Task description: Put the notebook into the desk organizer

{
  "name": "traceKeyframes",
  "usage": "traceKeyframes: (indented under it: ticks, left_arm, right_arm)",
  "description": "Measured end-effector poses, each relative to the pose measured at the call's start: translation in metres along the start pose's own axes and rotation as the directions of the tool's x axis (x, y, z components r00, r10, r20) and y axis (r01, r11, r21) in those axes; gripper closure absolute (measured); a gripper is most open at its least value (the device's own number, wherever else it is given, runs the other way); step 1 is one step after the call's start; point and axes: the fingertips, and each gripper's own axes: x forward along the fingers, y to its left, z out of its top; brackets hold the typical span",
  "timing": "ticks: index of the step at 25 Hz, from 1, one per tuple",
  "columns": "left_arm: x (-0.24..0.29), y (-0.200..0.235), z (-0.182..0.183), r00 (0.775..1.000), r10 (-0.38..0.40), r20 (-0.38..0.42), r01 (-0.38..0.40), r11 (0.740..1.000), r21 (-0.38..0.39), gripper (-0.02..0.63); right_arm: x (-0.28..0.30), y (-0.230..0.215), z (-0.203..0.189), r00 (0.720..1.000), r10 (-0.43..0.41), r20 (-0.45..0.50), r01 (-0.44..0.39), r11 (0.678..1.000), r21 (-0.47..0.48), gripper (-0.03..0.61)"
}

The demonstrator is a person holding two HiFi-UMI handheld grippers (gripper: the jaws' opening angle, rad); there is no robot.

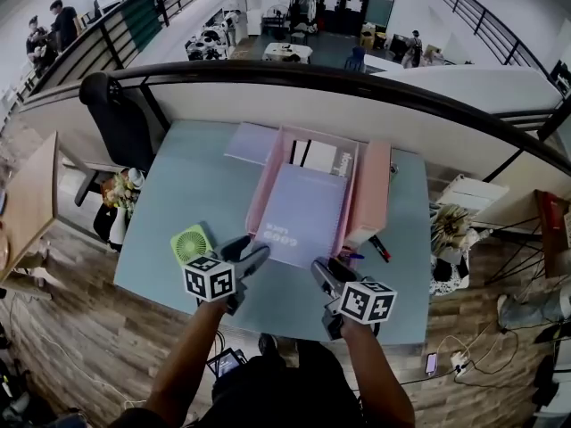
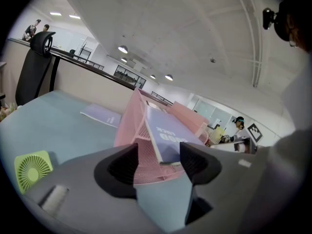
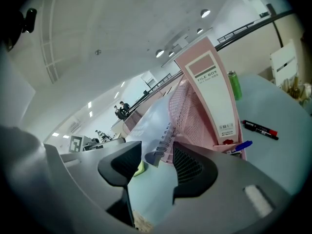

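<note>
Surface: a pale blue-grey top on which everything is set.
Desk organizer: pink mesh, placed at the middle of the surface with its open end turned toward the person.
Notebook: lavender, spiral-bound; it is laid tilted inside the desk organizer between the mesh walls, and its near end is seen projecting past the organizer's front edge.
File box: pink, stood just beside the organizer on its right.
Second notebook: left flat on the surface beyond the organizer's far left corner.
Left gripper: released, jaws spread, nothing grasped; it is held just short of the notebook's near edge.
Right gripper: released too, jaws apart; the spiral corner is seen through the gap, but no pad is pressed on it.
Fan: small, green, near the left gripper.
Marker: set by the file box's near end.
Progress: the placing is judged essentially done, since the notebook is let go and rests in the organizer; at most a push deeper is left.
Writing: "FILE BOX" is read on the box's label; "GOOD" is made out on the notebook cover, and the word after it is not legible.
</note>
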Motion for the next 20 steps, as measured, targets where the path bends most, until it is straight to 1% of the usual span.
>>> traceKeyframes:
  ticks: [2, 5, 7, 9, 12, 14, 17, 20]
  left_arm:
    - [0.001, -0.002, 0.001, 1.0, -0.013, 0.002, 0.013, 1.0, -0.012, 0.312]
    - [0.002, -0.008, 0.002, 0.999, -0.036, 0.007, 0.036, 0.999, -0.016, 0.391]
    - [0.0, -0.01, 0.003, 0.999, -0.035, 0.014, 0.036, 0.999, -0.009, 0.408]
    - [-0.002, -0.011, 0.007, 0.999, -0.027, 0.024, 0.027, 0.999, 0.019, 0.436]
    - [-0.005, -0.017, 0.011, 1.0, 0.003, 0.018, -0.005, 0.994, 0.112, 0.452]
    - [-0.008, -0.022, 0.011, 0.999, 0.032, 0.013, -0.034, 0.98, 0.195, 0.456]
    - [-0.013, -0.032, 0.012, 0.998, 0.068, 0.013, -0.069, 0.943, 0.327, 0.459]
    - [-0.018, -0.047, 0.012, 0.997, 0.08, 0.008, -0.076, 0.905, 0.418, 0.46]
  right_arm:
    - [0.001, -0.001, 0.001, 1.0, -0.016, 0.0, 0.016, 1.0, -0.002, 0.396]
    - [0.002, 0.001, 0.0, 0.999, -0.036, -0.002, 0.036, 0.999, -0.028, 0.417]
    - [0.001, 0.005, 0.002, 0.999, -0.043, 0.006, 0.043, 0.998, -0.046, 0.437]
    - [-0.001, 0.009, 0.005, 0.999, -0.053, 0.01, 0.054, 0.997, -0.064, 0.451]
    - [-0.003, 0.013, 0.008, 0.997, -0.072, 0.01, 0.073, 0.992, -0.099, 0.466]
    - [-0.004, 0.017, 0.01, 0.996, -0.092, 0.014, 0.093, 0.984, -0.152, 0.472]
    - [-0.007, 0.025, 0.011, 0.993, -0.12, 0.024, 0.122, 0.964, -0.238, 0.476]
    - [-0.012, 0.032, 0.008, 0.99, -0.138, 0.03, 0.141, 0.942, -0.304, 0.477]
